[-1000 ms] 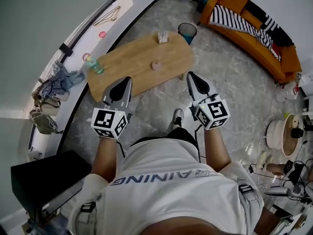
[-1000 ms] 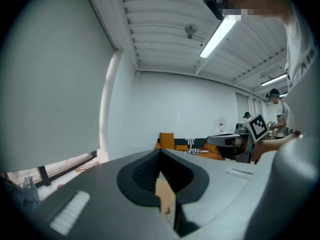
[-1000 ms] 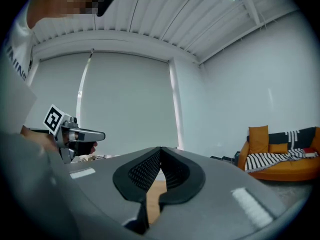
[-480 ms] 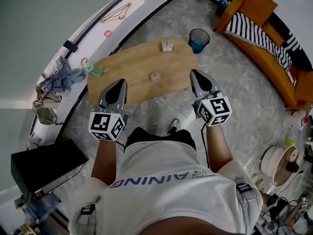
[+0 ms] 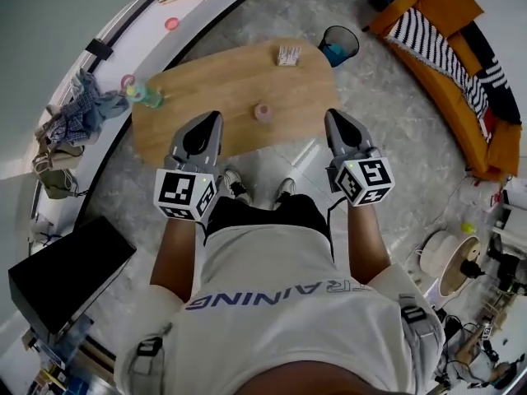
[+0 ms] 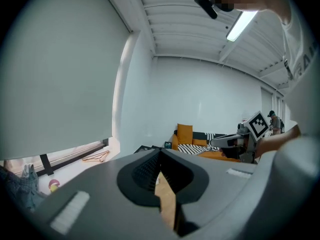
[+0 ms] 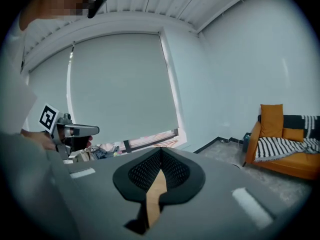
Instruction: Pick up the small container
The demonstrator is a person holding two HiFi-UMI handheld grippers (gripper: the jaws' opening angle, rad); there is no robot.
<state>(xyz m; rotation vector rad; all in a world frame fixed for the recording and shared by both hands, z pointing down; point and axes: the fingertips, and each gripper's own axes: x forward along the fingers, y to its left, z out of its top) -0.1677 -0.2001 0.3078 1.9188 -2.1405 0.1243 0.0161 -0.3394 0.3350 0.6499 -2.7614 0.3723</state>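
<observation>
The small container (image 5: 263, 112), a squat pink pot, stands on the oval wooden table (image 5: 206, 89) near its front edge. My left gripper (image 5: 214, 118) reaches over the table's near edge, to the left of the pot and apart from it. Level with it, my right gripper (image 5: 333, 115) hangs just off the table's right end. Each gripper's jaws meet at the tips with nothing between them, as the left gripper view (image 6: 160, 152) and the right gripper view (image 7: 161, 150) show. Only a strip of tabletop shows through each gap.
A green bottle (image 5: 145, 96) stands at the table's left end and a small box (image 5: 288, 55) at its far side. A blue bin (image 5: 339, 44) and an orange sofa (image 5: 449, 52) lie beyond on the right. Clothes (image 5: 78, 113) lie by the window, a black box (image 5: 66, 274) behind left.
The table has drawn closer in the head view. Both grippers have come forward and lower, from over the floor to the table's near edge. The jaws have stayed shut.
</observation>
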